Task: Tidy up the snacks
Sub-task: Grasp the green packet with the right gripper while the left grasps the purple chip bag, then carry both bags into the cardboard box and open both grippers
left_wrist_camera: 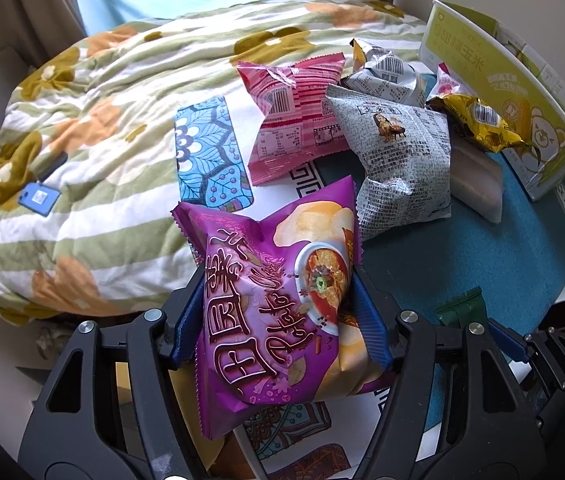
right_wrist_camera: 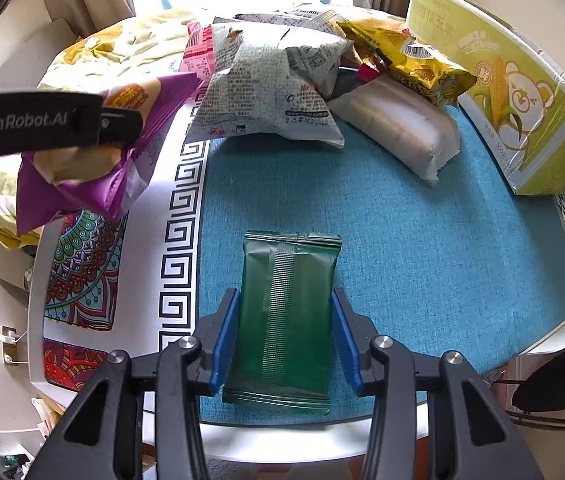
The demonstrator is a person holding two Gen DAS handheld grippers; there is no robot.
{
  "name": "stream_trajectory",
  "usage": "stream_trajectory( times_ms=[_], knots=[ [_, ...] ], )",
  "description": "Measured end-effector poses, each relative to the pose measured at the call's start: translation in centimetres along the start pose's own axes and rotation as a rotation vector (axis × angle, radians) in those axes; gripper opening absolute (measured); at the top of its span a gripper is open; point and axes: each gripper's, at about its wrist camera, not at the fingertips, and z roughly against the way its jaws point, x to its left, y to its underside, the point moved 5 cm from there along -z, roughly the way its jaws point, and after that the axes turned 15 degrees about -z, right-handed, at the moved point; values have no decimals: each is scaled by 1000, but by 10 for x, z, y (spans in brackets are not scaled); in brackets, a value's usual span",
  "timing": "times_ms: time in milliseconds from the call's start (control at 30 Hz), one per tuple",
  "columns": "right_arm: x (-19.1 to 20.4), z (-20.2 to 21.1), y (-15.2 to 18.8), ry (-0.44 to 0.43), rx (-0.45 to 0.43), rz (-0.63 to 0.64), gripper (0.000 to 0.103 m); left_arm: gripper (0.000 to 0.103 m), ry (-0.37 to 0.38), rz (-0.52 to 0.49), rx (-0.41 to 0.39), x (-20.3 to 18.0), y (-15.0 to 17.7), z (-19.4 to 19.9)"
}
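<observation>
1. My left tool (left_wrist_camera: 278, 320) is clamped on the purple bag (left_wrist_camera: 278, 304), its blue pads pressing both sides; the bag hangs over the surface's left edge, left of the carton (left_wrist_camera: 522, 92).
2. My right tool (right_wrist_camera: 284, 344) grips the green pack (right_wrist_camera: 286, 320) between its pads, over the near part of the blue mat (right_wrist_camera: 422, 248) and well short of the carton (right_wrist_camera: 514, 92).
3. Edges: the surface's white rim (right_wrist_camera: 558, 340) curves round near me and to the right; the carton stands along the far right edge like a wall. Off the left edge lies the bed with a flowered quilt (left_wrist_camera: 82, 140).
4. Open room: the blue mat is bare between the green pack and the pile beside the carton, and along the carton's front.
5. Count in the pile, all left of the carton: one pink bag (left_wrist_camera: 294, 116), two grey printed bags, the nearer (left_wrist_camera: 398, 160) and the farther (left_wrist_camera: 386, 76), one gold bag (left_wrist_camera: 478, 120), one pale wrapped pack (right_wrist_camera: 398, 128) and one small pink-and-white packet (left_wrist_camera: 448, 82) that I can only partly see.
6. With the two held, that makes eight snacks and one carton.
</observation>
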Motion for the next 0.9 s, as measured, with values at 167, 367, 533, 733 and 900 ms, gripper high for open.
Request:
stream_trajectory(
  times_ms=[167,367,533,733,900],
  knots=[
    [-1,15,-10,-16,-28,-14,41,64,-16,11,-33,3,-4,23],
    [2,48,-27,-50,-92,-27,41,64,-34,21,-102,1,-16,63],
    [-2,84,-58,-86,-162,-30,41,64,-48,17,-177,-12,-43,99],
    [-27,128,-104,-133,-251,-50,41,64,-70,11,-260,-49,-91,131],
    [-73,160,-151,-163,-323,-47,41,64,-68,42,-304,-93,-143,141]
  ],
)
